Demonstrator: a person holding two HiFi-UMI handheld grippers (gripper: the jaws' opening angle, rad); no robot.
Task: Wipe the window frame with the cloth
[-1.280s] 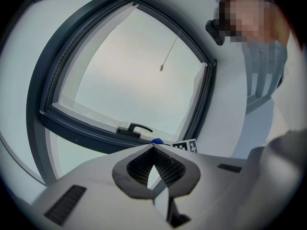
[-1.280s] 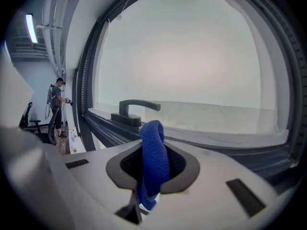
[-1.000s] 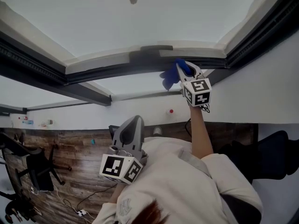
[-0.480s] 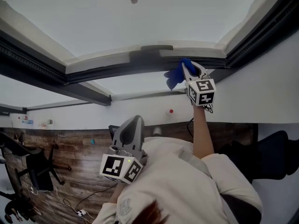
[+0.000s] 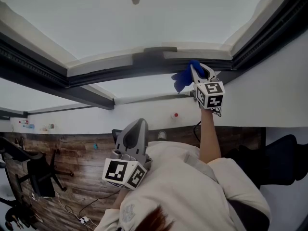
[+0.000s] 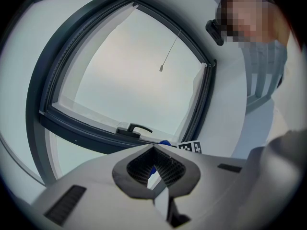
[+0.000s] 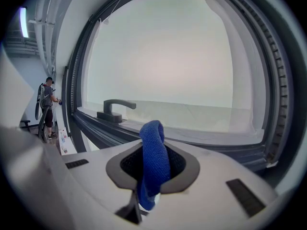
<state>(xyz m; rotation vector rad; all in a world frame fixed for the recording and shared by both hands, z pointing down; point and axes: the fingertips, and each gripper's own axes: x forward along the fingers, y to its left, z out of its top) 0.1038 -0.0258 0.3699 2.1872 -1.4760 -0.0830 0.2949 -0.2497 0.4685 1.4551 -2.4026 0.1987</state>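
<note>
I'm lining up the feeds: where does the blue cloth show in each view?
Head view: blue cloth upper right of centre, in the right gripper, at the dark window frame.
Left gripper view: a small blue bit low centre, right of the window handle.
Right gripper view: lower centre, clamped between the jaws.
Shared landmark: the window handle.

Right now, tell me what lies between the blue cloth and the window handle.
Between blue cloth and window handle: only bare dark window frame, per the right gripper view.
</note>
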